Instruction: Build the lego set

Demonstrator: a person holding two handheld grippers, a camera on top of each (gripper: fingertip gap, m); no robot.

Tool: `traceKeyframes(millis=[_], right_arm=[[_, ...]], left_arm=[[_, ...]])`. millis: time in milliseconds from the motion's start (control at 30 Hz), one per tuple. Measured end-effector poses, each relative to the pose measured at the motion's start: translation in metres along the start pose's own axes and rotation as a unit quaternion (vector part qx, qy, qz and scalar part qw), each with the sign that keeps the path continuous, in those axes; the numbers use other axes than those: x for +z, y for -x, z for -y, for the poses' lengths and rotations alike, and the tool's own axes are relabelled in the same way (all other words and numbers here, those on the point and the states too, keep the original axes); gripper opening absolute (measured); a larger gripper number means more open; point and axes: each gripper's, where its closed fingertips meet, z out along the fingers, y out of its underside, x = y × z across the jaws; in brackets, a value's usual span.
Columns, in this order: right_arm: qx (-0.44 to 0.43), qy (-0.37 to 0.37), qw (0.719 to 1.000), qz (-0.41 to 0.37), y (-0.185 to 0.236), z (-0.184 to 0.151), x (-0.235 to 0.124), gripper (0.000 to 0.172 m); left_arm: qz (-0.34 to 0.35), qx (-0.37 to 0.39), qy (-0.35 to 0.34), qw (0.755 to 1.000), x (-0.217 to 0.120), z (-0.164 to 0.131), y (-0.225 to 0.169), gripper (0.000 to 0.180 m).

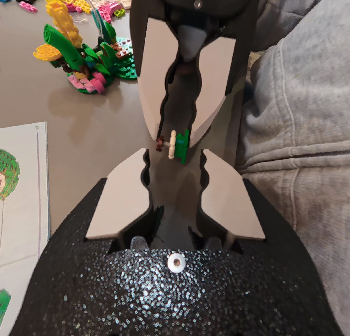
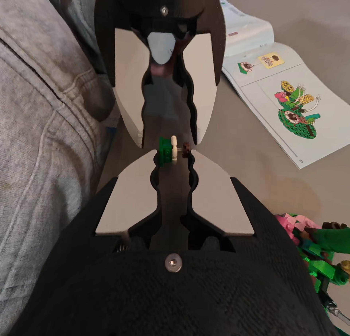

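Instruction booklet [image 1: 22, 184] open at far left of the left wrist view, flat on the grey desk [image 1: 91, 118]. Beyond it, loose yellow, pink and black bricks [image 1: 62, 2] scattered at the far edge, then a brick-built plant model [image 1: 81, 61] with green leaves, yellow petals and pink blooms standing on the desk. Centre of that view: left gripper [image 1: 175, 152] with fingers [image 1: 132, 175] spread apart, gripping nothing, tips just short of a small brick assembly [image 1: 175, 144] made of a brown piece, a clear peg, a cream-white bar and a green brick. Opposite, reaching in from the top, right gripper [image 1: 174, 143] with fingers clamped on that assembly, brown end against one finger, green brick against the other, held above the desk. Grey sweatshirt fabric [image 1: 293, 137] filling the right side.

Same grey fabric along the left of the right wrist view. Centre there: right gripper's own fingers [image 2: 142, 165] closed on the assembly at the very tips, green brick pressed to the left tip, brown piece to the right tip. Left gripper facing it from above, fingers parted wider than the assembly and clear of it. Further right, the open booklet with printed pictures of the model, and at the lower right corner a blurred part of the plant model.
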Motion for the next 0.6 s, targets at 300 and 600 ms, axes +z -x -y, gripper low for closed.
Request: traceKeyframes(millis=[300, 600], right_arm=[[-0.018, 0.040, 0.999, 0.014, 0.002, -0.015, -0.002, 0.028], [-0.027, 0.052, 0.998, 0.019, 0.003, -0.021, -0.005, 0.027]], left_arm=[[-0.020, 0.019, 0.030, 0.999, 0.018, -0.005, -0.005, 0.043], [-0.002, 0.025, 0.002, 1.000, 0.021, 0.003, -0.001, 0.039]])
